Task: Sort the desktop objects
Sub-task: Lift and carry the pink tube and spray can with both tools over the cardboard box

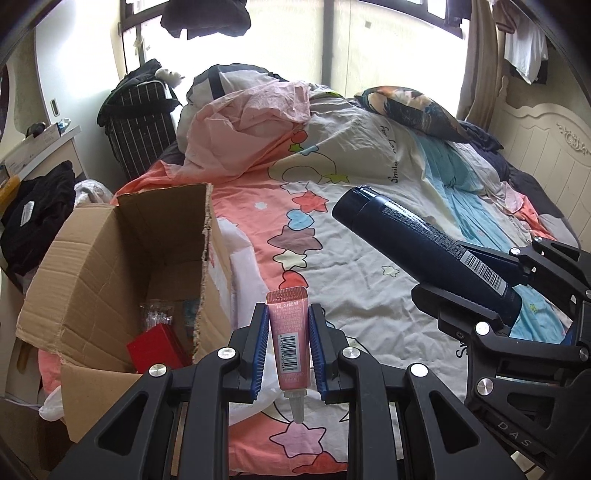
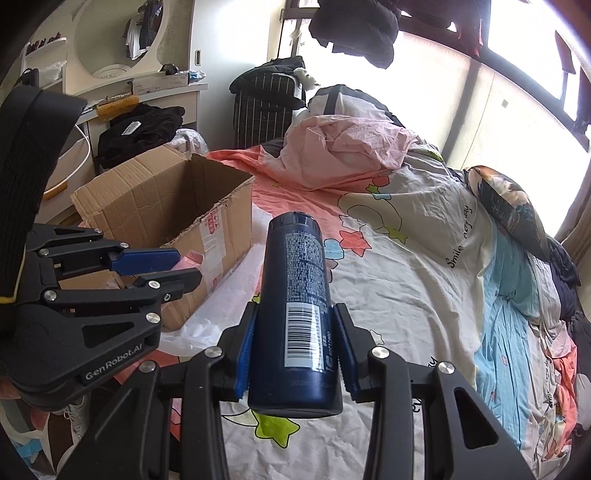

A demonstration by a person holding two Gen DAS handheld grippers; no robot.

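Bed [image 1: 369, 258] with a patterned quilt takes up most of the room; its middle is bare fabric, well apart from the heaped pink sheet [image 1: 255, 122] and the pillow [image 1: 410, 110] at the far end. An open cardboard box [image 1: 110, 266] sits at the bed's left edge, flaps up, its torn near wall just beside the left gripper.

Left gripper [image 1: 288, 317] is clamped on a small pink tube [image 1: 290, 339]: crimped end up, white nozzle hanging below the blue pads, barcode facing the camera. It is held above the quilt, just right of the box.

Right gripper [image 2: 295, 332] grips a dark navy bottle [image 2: 295, 306] around its lower body; white barcode label and fine print face the camera, cap end pointing away over the bed.

The left wrist view alone looks into the box: a red carton [image 1: 159, 347] and a clear packet [image 1: 157, 315] lie on its floor. The right wrist view alone shows the box's outer side with a shipping label [image 2: 210, 225], plus a dresser with an oval mirror [image 2: 122, 33] behind.
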